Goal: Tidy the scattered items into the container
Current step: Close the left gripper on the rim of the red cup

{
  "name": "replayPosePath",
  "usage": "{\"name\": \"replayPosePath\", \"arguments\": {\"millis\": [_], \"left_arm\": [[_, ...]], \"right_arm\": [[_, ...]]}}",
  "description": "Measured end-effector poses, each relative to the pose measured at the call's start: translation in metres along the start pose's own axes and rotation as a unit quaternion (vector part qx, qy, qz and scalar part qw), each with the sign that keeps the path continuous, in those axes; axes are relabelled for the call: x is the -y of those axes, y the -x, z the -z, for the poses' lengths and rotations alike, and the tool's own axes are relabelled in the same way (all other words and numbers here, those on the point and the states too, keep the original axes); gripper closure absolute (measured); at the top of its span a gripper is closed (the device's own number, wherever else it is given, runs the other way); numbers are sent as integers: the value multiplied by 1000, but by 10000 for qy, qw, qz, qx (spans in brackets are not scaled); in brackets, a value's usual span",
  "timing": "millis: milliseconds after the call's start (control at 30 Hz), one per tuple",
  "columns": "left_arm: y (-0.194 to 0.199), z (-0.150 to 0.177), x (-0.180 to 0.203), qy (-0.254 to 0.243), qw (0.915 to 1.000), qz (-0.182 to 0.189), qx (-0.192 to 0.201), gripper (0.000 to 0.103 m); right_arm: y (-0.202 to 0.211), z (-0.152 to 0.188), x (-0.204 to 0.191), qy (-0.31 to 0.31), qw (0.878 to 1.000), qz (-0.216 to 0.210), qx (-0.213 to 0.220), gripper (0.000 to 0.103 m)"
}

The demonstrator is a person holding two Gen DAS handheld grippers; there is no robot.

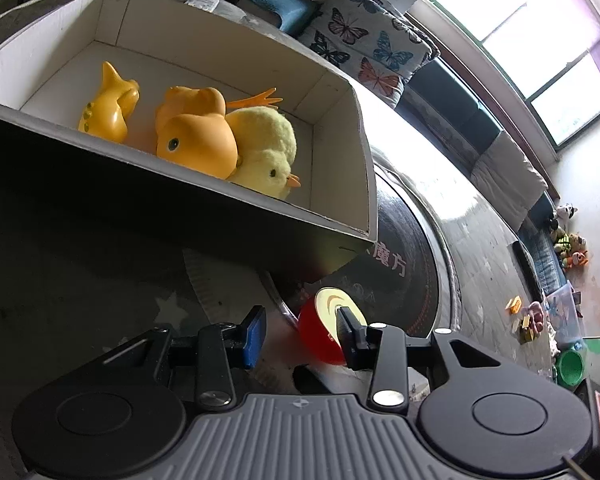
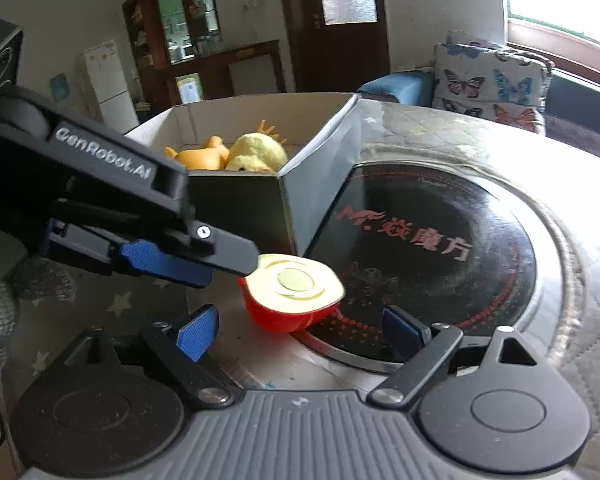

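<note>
While ahead of right gripper (image 2: 300,330), apple half (image 2: 294,292).

The box (image 1: 340,160) looks like matt cardboard, pale inside. One duck (image 1: 198,136) in it is smooth, slightly shiny rubber or plastic; the chick (image 1: 268,148) is fuzzy plush. The half apple (image 2: 296,300) is glossy red plastic. The round plate (image 2: 440,240) is shiny black glass.

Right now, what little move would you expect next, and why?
Probably the left gripper closes on the red toy apple half. Its open fingers reach around the half, which lies on the table outside the box already holding yellow toys.
</note>
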State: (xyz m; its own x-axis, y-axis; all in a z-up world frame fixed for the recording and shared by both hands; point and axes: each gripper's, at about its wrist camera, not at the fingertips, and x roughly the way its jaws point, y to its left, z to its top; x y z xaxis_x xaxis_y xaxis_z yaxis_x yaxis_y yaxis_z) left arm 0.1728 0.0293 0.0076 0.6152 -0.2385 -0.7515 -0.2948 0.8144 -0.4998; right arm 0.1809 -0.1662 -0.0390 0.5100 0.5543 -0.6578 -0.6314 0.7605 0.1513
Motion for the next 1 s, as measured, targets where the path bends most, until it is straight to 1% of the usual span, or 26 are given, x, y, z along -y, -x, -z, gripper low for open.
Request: {"name": "replayPosePath", "arguments": {"millis": [167, 233, 300, 333, 400, 433, 467, 500, 667, 800, 867, 1000], "left_arm": [[-3, -2, -1, 135, 9999, 10, 20, 62], [-3, -2, -1, 195, 9998, 19, 13, 62], [-5, -3, -1, 217, 9998, 30, -2, 62], [-6, -3, 0, 203, 9998, 37, -13, 62], [-8, -3, 0, 199, 9998, 28, -40, 62], [-9, -4, 1, 199, 9998, 24, -51, 62], [-9, -4, 1, 203, 9998, 17, -50, 62], [-10, -5, 0, 208, 9998, 9, -46, 62], [-10, -4, -1, 196, 9998, -27, -64, 62], [-9, -3, 0, 118, 9999, 33, -92, 62], [-8, -3, -1, 63, 9999, 84, -110, 62], [-10, -2, 0, -79, 9996, 114, -238, 62]], "right_arm": [[-7, -2, -3, 162, 9998, -70, 12, 18], [-11, -4, -3, 208, 9997, -101, -19, 22], [-14, -6, -3, 244, 9996, -108, -35, 24], [-15, -7, -3, 246, 9996, -125, -30, 28], [-15, -9, -2, 231, 9996, -158, -19, 33], [-15, -10, -1, 213, 9996, -174, -13, 39], [-15, -10, -1, 194, 9996, -188, 1, 42], [-13, -10, 0, 165, 9996, -211, 3, 44], [-7, -6, -3, 123, 9997, -192, 42, 45], [-1, -2, -8, -17, 9998, -156, 99, 45], [3, 2, -15, 30, 9998, -29, 170, 45], [8, 10, -25, 1, 9997, 71, 213, 45]]}}
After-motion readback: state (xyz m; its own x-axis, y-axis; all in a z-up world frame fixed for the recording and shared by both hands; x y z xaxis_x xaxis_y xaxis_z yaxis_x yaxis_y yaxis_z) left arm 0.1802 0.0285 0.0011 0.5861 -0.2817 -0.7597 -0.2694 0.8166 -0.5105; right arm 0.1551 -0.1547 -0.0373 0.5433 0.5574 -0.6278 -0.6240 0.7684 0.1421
